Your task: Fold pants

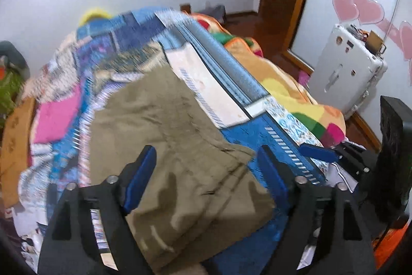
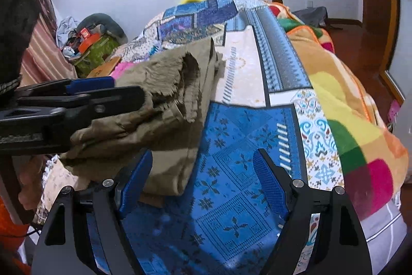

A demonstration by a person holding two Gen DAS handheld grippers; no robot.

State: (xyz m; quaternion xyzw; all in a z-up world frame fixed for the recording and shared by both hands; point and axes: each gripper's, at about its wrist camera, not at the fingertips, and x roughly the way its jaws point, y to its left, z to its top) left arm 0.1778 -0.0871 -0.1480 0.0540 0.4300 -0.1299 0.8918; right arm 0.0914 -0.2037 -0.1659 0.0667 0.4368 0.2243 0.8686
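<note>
Left wrist view: olive pants (image 1: 180, 159) lie bunched on the patchwork bedspread (image 1: 257, 135), filling centre to 6 o'clock, w/ my left gripper (image 1: 206, 166) over them, fingers spread wide, nothing pinched. At 3 o'clock I see the right gripper (image 1: 319, 153) beside the bed edge; from this cam I can't tell its state. Right wrist view settles it: right gripper (image 2: 203, 172) fingers spread too, over bare blue bedspread (image 2: 244, 146), its left finger (image 2: 136, 179) just beside the pants' hem edge. Pants (image 2: 164, 99) sit from 9 to 11 o'clock as a thick, uneven stack w/ a frayed hem sticking up. The left gripper (image 2: 123, 92) comes in from 9 o'clock, edge-on and up against the top layers; looks laid on the cloth, not clamping, tho that angle is poor. Risks imo: the stack is lumpy, so closing on it could grab only the upper layers and peel the fold open; dragging could also pull the bedspread along and skew everything. Left cam is motion-blurred, so aiming at an edge rn is iffy.
</note>
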